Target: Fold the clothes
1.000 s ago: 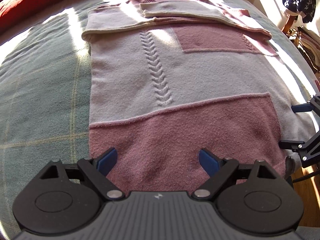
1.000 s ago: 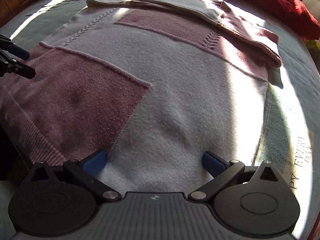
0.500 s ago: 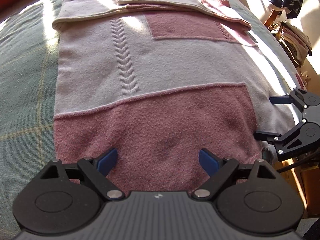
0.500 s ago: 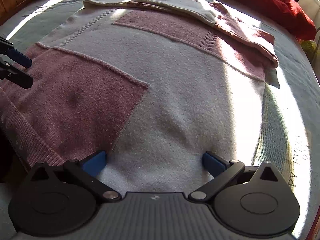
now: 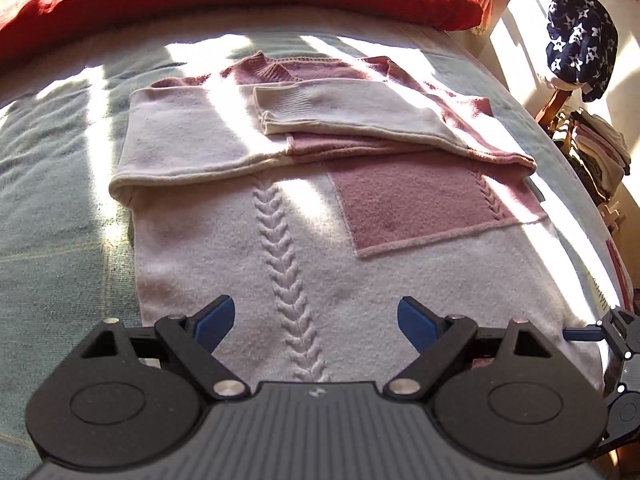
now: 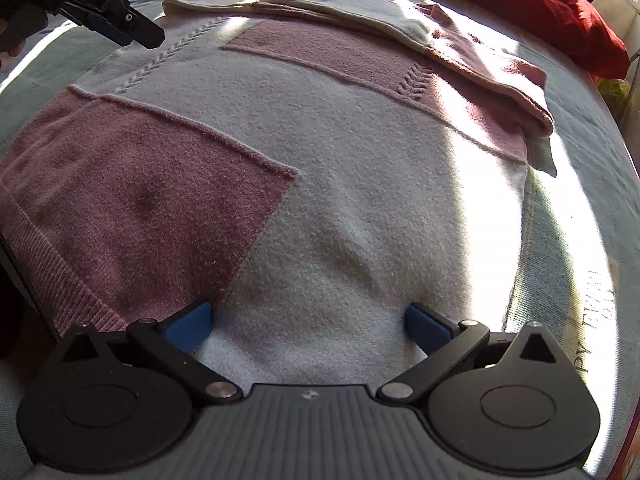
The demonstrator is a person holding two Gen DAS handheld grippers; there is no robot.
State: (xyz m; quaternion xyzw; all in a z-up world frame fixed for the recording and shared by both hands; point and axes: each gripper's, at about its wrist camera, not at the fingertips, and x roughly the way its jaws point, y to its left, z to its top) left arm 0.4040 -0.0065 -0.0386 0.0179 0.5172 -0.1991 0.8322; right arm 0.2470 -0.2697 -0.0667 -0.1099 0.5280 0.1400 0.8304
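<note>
Since the earlier frame, the left gripper (image 5: 316, 318) had slid from the sweater's (image 5: 360, 280) pink hem up over its cable-knit stripe, jaws spread wide and empty. That fuzzy pink-and-cream sweater lay flat on a green plaid blanket (image 5: 52, 216), sleeves folded across. Right gripper (image 6: 308, 322) hovered wide, empty, above the hem.

Left tool (image 5: 316, 322): black ribbed body, blue pads, silver screws.
</note>
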